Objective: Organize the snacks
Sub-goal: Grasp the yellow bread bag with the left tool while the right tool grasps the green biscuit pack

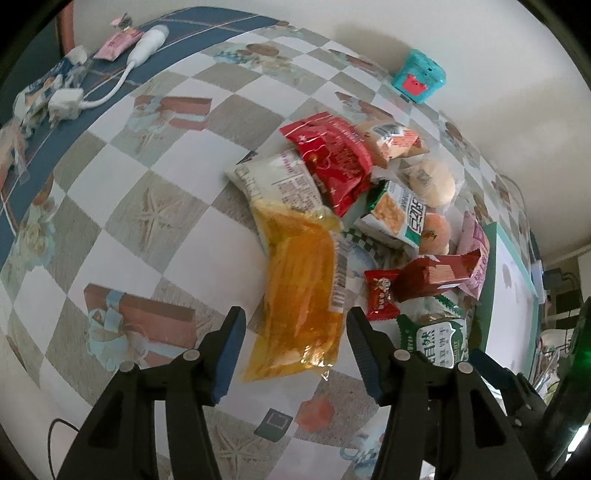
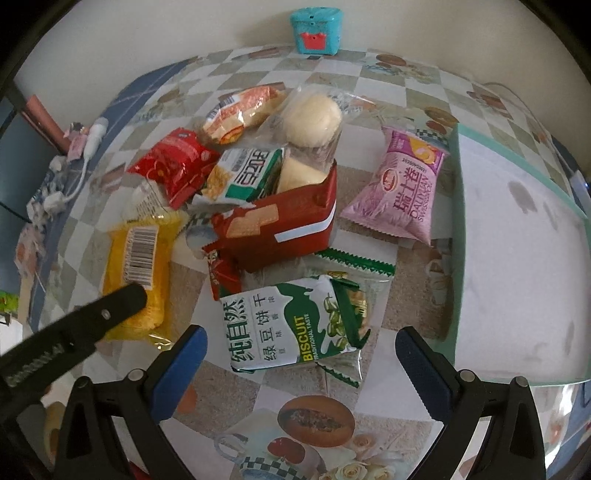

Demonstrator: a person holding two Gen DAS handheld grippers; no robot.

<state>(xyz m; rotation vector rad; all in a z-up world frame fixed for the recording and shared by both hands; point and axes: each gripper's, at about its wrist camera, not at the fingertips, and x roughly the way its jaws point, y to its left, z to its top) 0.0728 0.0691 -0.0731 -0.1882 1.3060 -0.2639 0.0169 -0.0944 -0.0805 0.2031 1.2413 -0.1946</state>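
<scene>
A heap of snack packets lies on the checked tablecloth. A long yellow packet (image 1: 299, 295) stretches toward me, its near end between the fingers of my left gripper (image 1: 295, 325), which stands open; the pads do not press on it. In the right wrist view a green-and-white biscuit packet (image 2: 291, 325) lies flat between the wide-open fingers of my right gripper (image 2: 301, 343), untouched. Behind it sit a dark red cracker pack (image 2: 288, 221), a pink roll packet (image 2: 402, 188), a wrapped bun (image 2: 314, 118) and a red packet (image 2: 173, 162).
A white tray with a green rim (image 2: 458, 221) stands to the right of the heap. A teal toy box (image 2: 316, 29) sits at the table's far edge by the wall. A white charger and cable (image 1: 66, 103) lie on the blue border at the left.
</scene>
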